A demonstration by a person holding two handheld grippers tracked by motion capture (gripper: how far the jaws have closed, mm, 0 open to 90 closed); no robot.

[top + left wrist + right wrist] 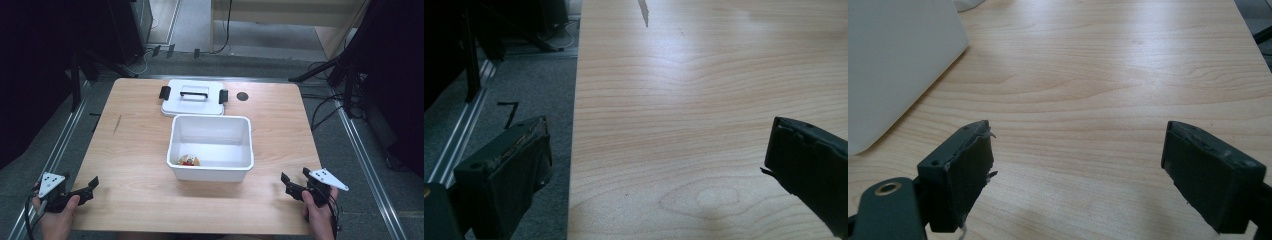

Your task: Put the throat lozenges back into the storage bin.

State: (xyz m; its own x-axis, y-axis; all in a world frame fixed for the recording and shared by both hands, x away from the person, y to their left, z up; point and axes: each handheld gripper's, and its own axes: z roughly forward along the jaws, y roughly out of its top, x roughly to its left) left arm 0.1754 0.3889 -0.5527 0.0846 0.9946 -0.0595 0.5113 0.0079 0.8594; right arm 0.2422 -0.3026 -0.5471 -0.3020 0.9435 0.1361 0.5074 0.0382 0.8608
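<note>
Bin: white open bin (210,148) stands in the middle of the wooden table (135,150); its white side wall (893,65) is at the left in the right gripper view.
Inside the bin: a small red and yellow thing (188,160) lies on the bottom, in the near left corner; what it is, I cannot tell.
Lid: white lid (193,98) with a black handle and two black clips lies flat just behind the bin, touching or almost touching its far rim.
Hole: a dark round spot (242,96) is in the table behind the bin, to the right of the lid.
Left gripper: left gripper (84,191) is well apart from the bin, at the near left corner of the table; its jaws stand wide apart with nothing between them, one over the grey floor (524,90), one over the wood.
Right gripper: right gripper (296,187) is near the bin, to its near right; its jaws are spread wide over bare wood and hold nothing.
</note>
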